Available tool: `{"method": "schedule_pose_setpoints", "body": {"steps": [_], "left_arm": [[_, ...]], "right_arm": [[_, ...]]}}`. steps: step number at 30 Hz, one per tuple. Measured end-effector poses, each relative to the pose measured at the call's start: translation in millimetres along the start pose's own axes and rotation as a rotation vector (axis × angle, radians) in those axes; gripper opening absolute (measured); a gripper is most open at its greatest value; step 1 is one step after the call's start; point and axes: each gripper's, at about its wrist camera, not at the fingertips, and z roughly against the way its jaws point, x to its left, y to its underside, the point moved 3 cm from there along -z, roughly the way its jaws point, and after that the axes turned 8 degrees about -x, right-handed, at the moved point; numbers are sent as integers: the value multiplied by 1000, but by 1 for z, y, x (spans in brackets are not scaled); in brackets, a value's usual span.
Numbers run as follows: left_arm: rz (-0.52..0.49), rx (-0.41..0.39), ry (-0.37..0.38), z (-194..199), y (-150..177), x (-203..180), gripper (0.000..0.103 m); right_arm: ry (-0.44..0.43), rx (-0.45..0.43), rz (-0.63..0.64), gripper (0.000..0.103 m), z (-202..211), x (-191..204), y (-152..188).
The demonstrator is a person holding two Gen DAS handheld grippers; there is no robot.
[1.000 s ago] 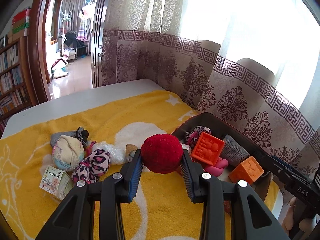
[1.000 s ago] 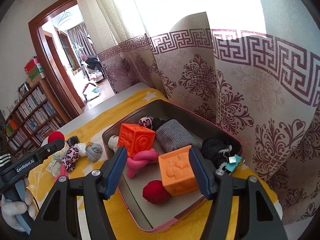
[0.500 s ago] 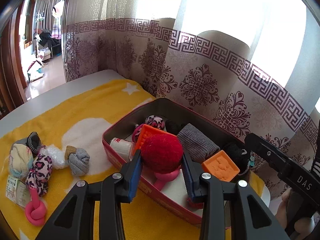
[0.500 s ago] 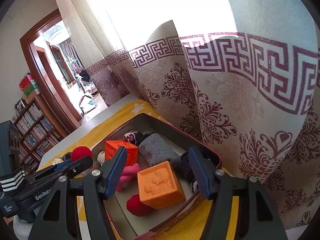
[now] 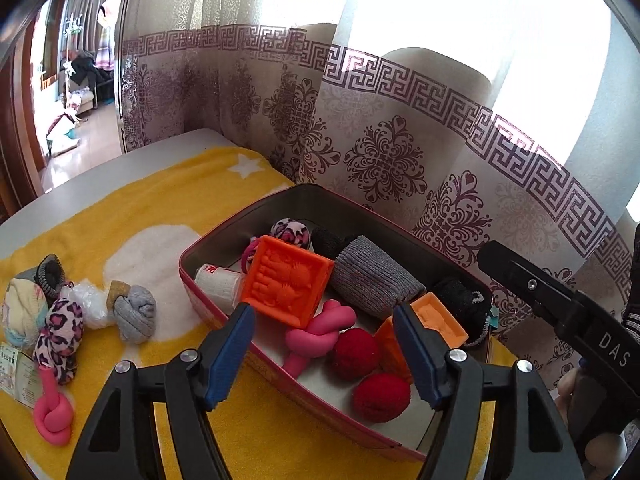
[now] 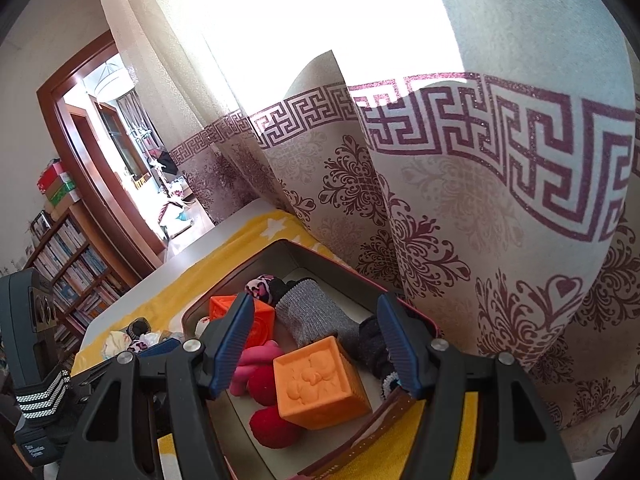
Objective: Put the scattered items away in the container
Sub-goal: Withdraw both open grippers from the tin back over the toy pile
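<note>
Left wrist view: the left gripper (image 5: 324, 350) hangs over the tin (image 5: 224, 236) with its jaws opening and nothing pressed between them (a red ball (image 5: 382, 397) lies in the tin just below). On the yellow blanket (image 5: 132, 208) a grey sock knot (image 5: 134, 318) and a pink knot (image 5: 52, 416) lie loose. The right gripper (image 6: 316, 344) stands released and empty above the orange cube (image 6: 320, 384).

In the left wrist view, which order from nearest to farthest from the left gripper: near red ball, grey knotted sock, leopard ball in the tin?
From the left gripper:
1. Near red ball, in the tin, beside its right finger.
2. Grey knotted sock, on the yellow blanket, left.
3. Leopard ball, at the tin's far end.
</note>
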Motion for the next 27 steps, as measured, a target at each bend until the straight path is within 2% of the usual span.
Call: {"method": "schedule_pose_setpoints", "body": {"steps": [9,15,18,22,27], "left_arm": [[86,-53,-98,44,9,66,73],[176,-117,-221,91,19,134,73],[213,-138,-317,111,29,172,73],[243,-127,-430,125,45,215,73],[302,-102,-458,124,62,250,73]], "right_arm": [[-118,48,109,68,-7,62,17],[-211,122,178,68,-17,109,41],[-252,168,210,68,-23,129,55],[-294,226,240,68,-32,151,73],[-317,287,279,68,-43,174,93]]}}
